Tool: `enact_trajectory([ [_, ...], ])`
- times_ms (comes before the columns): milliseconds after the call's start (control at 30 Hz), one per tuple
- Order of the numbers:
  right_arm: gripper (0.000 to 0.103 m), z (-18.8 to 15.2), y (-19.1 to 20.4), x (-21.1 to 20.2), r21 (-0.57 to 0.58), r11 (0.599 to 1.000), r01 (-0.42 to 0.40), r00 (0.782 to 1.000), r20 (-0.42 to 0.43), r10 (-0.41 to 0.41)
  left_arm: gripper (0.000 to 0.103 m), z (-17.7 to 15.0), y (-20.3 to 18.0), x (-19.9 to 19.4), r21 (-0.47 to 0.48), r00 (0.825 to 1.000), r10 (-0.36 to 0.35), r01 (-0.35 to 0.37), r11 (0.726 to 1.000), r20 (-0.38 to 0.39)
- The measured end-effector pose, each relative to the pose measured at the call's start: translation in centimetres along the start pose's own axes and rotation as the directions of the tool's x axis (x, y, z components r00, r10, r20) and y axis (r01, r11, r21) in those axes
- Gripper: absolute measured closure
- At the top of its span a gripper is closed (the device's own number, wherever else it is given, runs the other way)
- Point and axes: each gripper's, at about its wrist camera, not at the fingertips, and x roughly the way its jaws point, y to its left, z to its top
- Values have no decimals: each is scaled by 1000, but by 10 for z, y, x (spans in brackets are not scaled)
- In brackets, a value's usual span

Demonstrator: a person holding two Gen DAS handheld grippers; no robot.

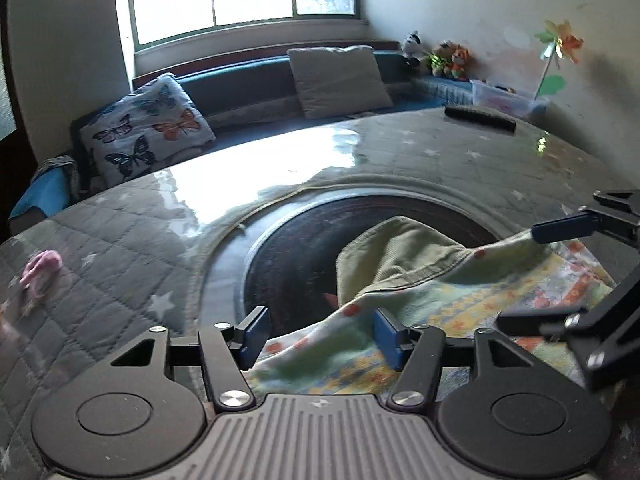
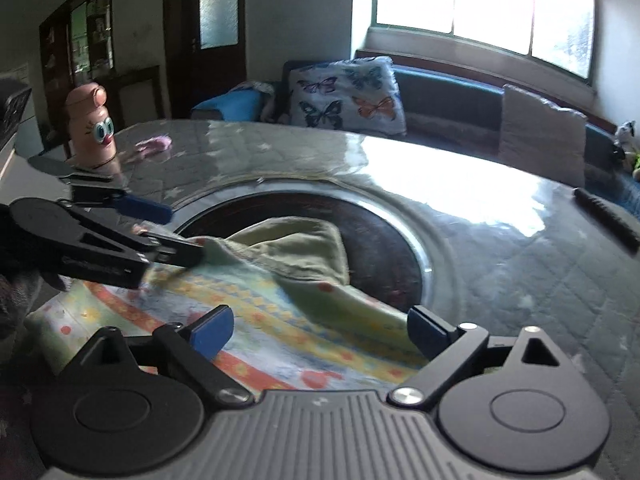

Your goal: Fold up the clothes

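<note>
Cloth (image 1: 460,292) lies on table (image 1: 400,152), patterned side up, green corner flipped back over dark centre disc (image 1: 296,248). Left gripper (image 1: 320,334) spread wide, cloth edge between fingers, unpinched. Right gripper (image 2: 320,332) likewise spread above cloth. Judgement: thin, light, limp, wrinkles easily; best pinched at hemmed corners.

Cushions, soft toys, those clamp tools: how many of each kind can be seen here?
Cushions: 2, the butterfly cushion and the plain beige cushion
Soft toys: 3 on the window bench
Clamp tools: 2, the left gripper and right gripper, jaws open
Total: 7
</note>
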Motion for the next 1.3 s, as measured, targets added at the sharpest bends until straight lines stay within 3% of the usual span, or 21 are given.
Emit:
enact_trajectory([
  [133,0,2,6,11,1,1000,-17,999,-30,17,33,0,-1,7,0,1000,-4,4,1000,-15],
  [367,0,1,-6,20,97,993,-65,995,-66,72,21,0,4,12,-20,1000,-2,1,1000,-32],
  [967,0,16,8,21,69,990,-122,991,-54,126,18,1,16,0,-18,1000,22,-23,1000,-10],
  [1167,0,19,14,35,62,995,-84,991,-102,90,18,-5,21,-8,-26,1000,29,-29,999,-9],
  [1300,0,16,24,21,21,996,-84,993,-82,86,18,-10,23,-14,-31,999,33,-34,999,-8],
])
